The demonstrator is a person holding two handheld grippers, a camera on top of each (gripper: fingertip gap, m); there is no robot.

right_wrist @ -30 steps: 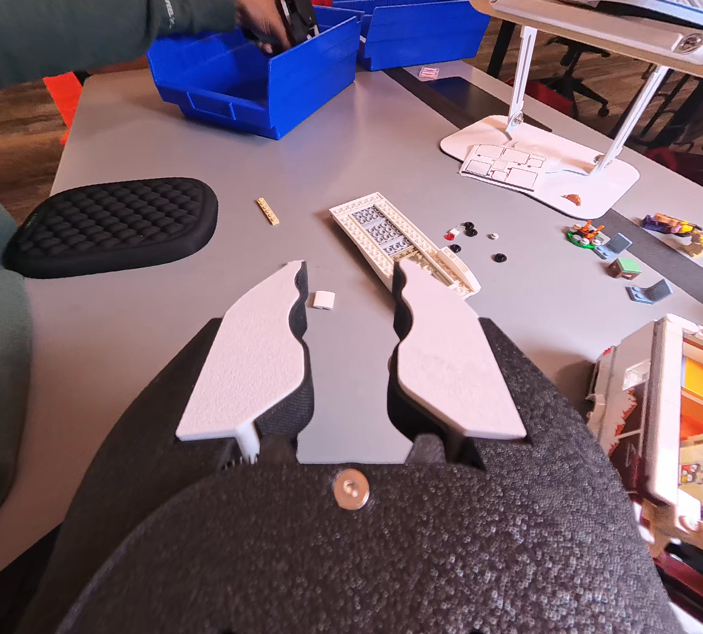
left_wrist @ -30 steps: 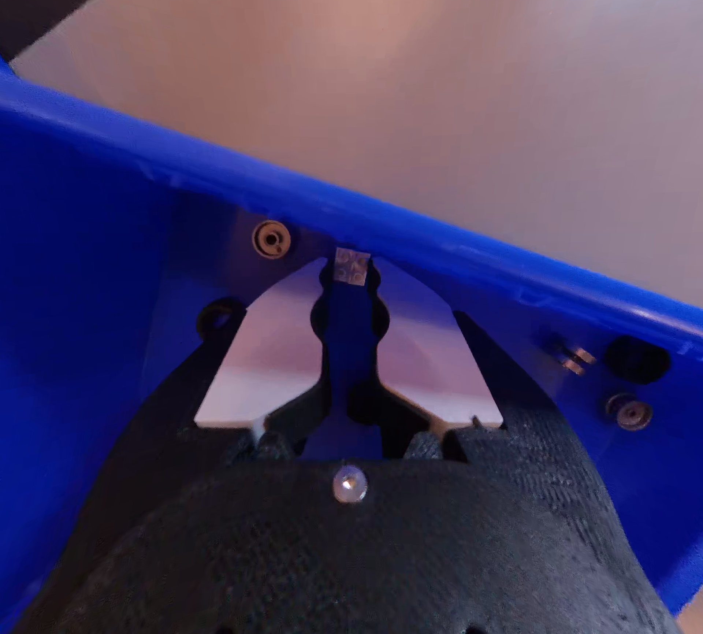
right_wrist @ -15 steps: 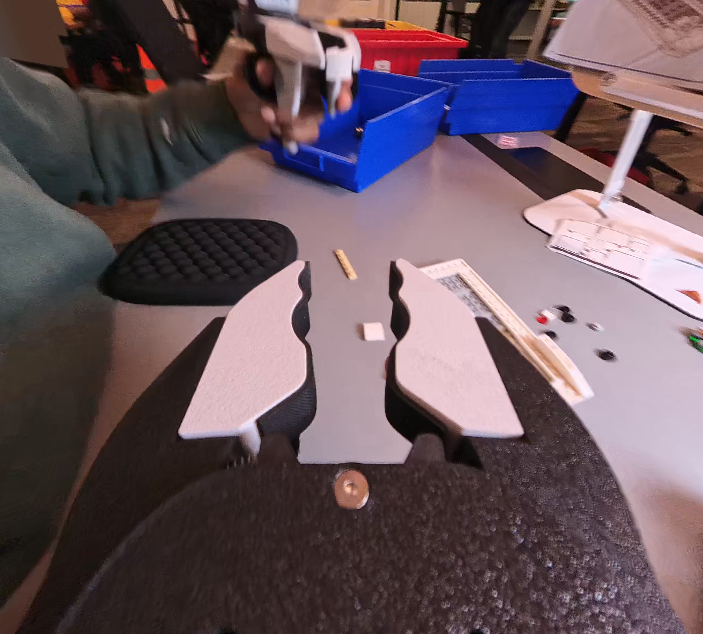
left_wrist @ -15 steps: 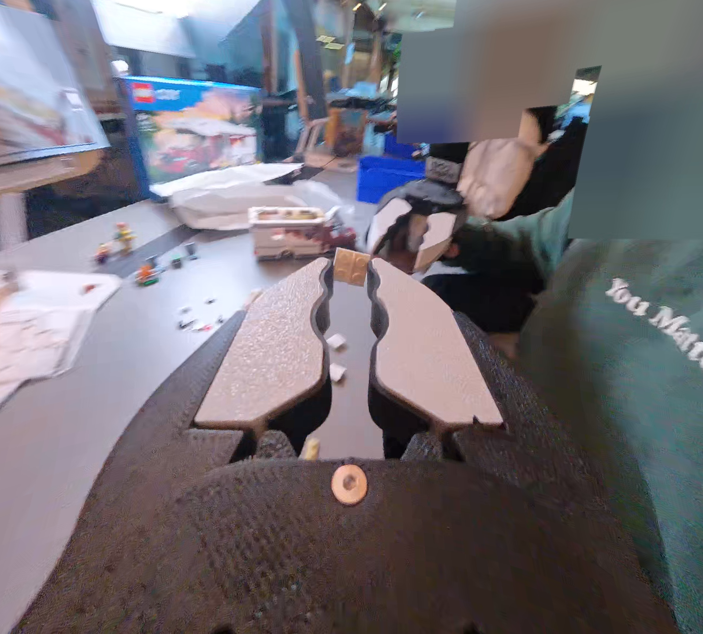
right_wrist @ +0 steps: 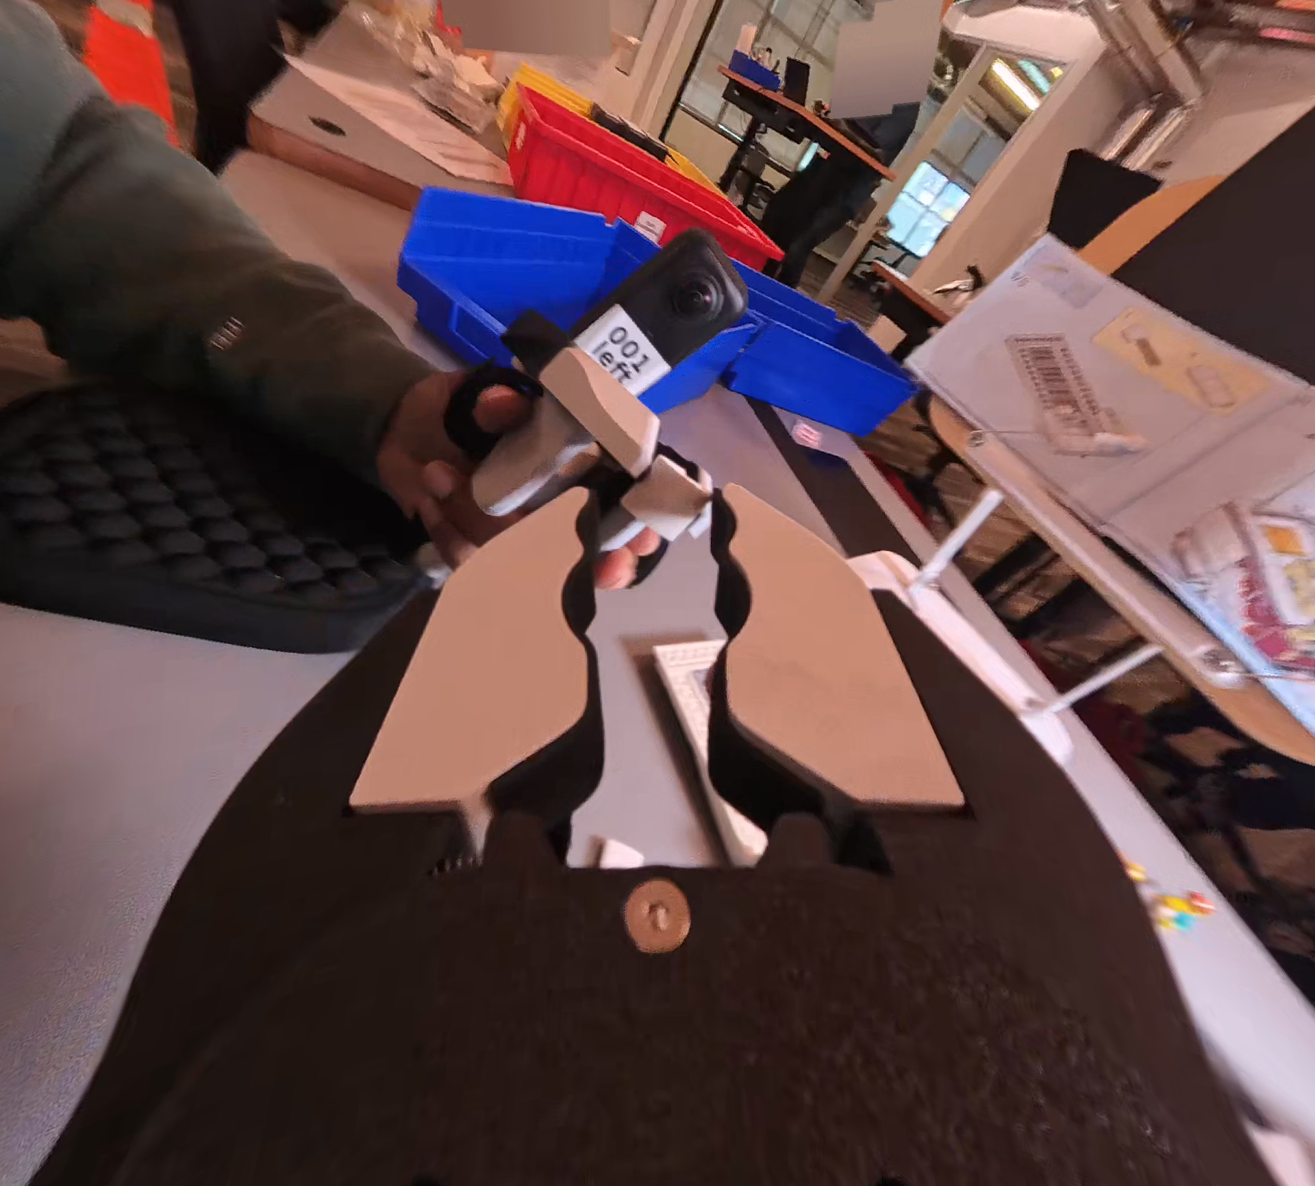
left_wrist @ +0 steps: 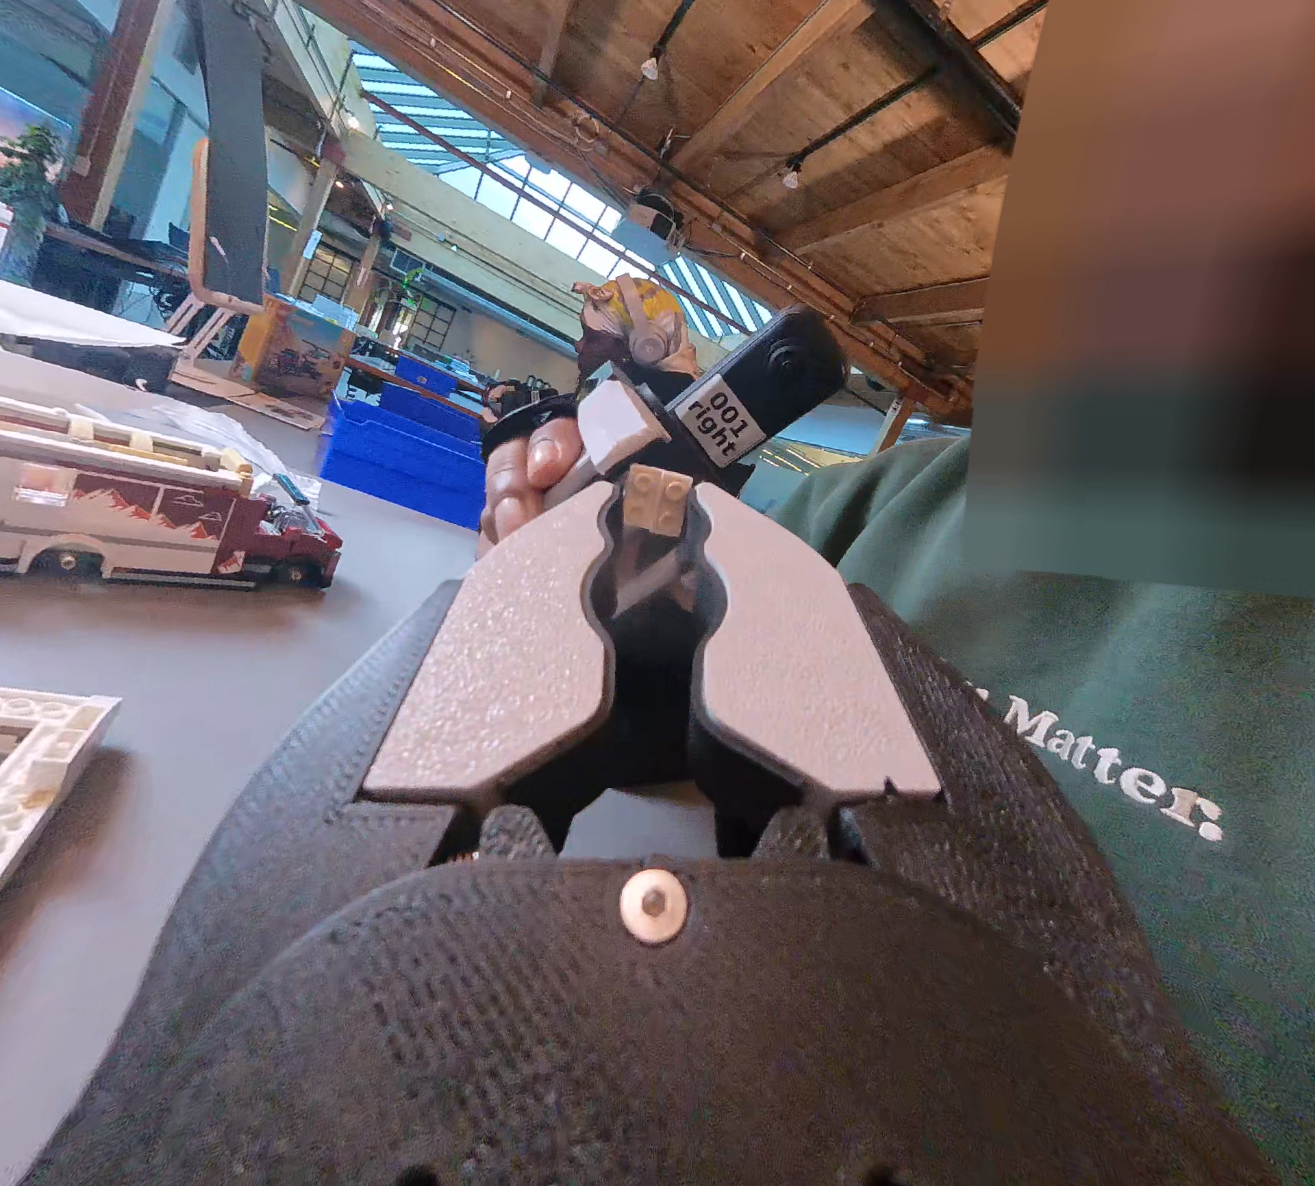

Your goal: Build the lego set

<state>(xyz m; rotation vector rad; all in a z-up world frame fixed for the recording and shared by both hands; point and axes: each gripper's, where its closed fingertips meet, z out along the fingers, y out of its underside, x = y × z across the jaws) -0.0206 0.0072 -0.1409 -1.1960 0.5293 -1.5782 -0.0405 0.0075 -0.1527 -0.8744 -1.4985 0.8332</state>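
1. Tan studded two-by-two plastic brick (left_wrist: 656, 500): pinched between the tips of left gripper (left_wrist: 655, 515), now lifted out of blue plastic bin (right_wrist: 498, 255) and up above grey table (left_wrist: 213, 689).
2. Right gripper (right_wrist: 651, 511): raised to face it, jaws narrower than before, gripping nothing.

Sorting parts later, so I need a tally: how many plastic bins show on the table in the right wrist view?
4, maybe more hidden: two blue bins, one left and one right, behind the left gripper; a red bin behind them; a yellow bin peeking out beyond it.
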